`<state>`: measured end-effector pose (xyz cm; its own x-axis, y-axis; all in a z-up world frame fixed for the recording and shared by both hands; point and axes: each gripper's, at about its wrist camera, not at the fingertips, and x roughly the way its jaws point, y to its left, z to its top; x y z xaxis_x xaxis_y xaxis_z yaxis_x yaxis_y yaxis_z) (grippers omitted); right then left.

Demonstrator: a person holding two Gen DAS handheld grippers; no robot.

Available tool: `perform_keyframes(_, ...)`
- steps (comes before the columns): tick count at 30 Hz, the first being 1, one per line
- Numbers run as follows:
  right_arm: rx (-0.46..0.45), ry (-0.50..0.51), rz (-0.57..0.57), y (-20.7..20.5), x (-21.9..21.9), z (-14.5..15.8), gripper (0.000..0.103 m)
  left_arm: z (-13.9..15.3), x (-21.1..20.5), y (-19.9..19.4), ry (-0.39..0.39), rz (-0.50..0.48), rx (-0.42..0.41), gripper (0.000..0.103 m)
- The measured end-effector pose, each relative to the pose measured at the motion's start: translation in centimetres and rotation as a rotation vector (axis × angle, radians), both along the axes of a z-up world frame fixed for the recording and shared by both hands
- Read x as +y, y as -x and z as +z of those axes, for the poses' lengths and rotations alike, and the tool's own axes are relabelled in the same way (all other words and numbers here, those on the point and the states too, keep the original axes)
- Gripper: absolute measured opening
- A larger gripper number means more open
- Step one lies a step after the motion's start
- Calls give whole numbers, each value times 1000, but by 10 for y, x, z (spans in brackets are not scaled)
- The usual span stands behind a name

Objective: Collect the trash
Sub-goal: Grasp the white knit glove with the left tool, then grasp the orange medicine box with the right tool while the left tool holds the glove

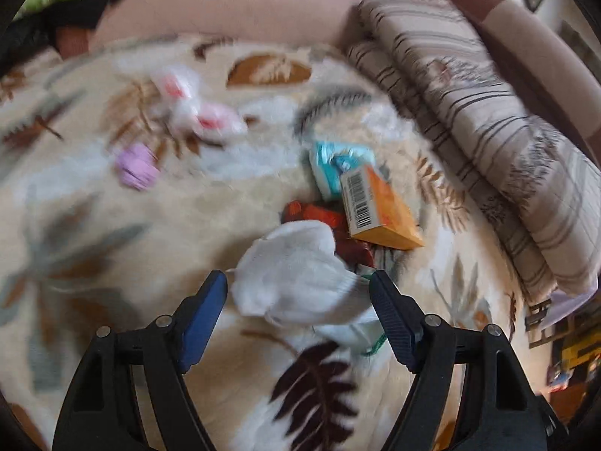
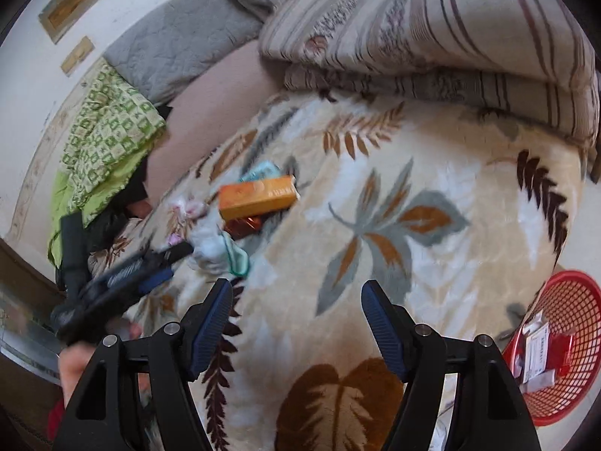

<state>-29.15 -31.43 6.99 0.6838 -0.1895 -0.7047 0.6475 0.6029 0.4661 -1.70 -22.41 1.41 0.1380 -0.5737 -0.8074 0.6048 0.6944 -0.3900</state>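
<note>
Trash is piled mid-blanket (image 2: 413, 173): white mask (image 1: 296, 267), orange box (image 1: 379, 210), teal packet (image 1: 334, 161), red wrapper (image 1: 319, 214); crumpled wrappers (image 1: 191, 109) lie further left. Left gripper (image 1: 298, 289) has its jaws spread around the mask, not closed on it. Right gripper (image 2: 296, 300) is spread, holding nothing, over the leaf-print blanket. Red basket (image 2: 563, 345) sits near right, with scraps inside. Striped bedding (image 2: 450, 37) is at the far side, green cloth (image 2: 109, 131) at the left.

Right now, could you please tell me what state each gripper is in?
Left gripper: open, fingers either side of the white face mask, not clamped.
Right gripper: open, empty, above the blanket.
</note>
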Motion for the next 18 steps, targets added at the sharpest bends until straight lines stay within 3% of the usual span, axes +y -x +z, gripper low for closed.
perform_keyframes(2, -7, -5, -5, 2, -5, -1, 76, -12, -7, 3, -15, 21, 3, 74)
perform_keyframes(5, -13, 21, -21, 8, -8, 1, 76, -10, -1, 12, -10, 42, -70, 27)
perform_keyframes(13, -37, -37, -26, 2, -21, -3, 76, 42, 67, 32, -4, 142, -205, 25)
perform_keyframes(18, -36, -59, 7, -33, -26, 4, 76, 48, 93, 34, -31, 193, -280, 25)
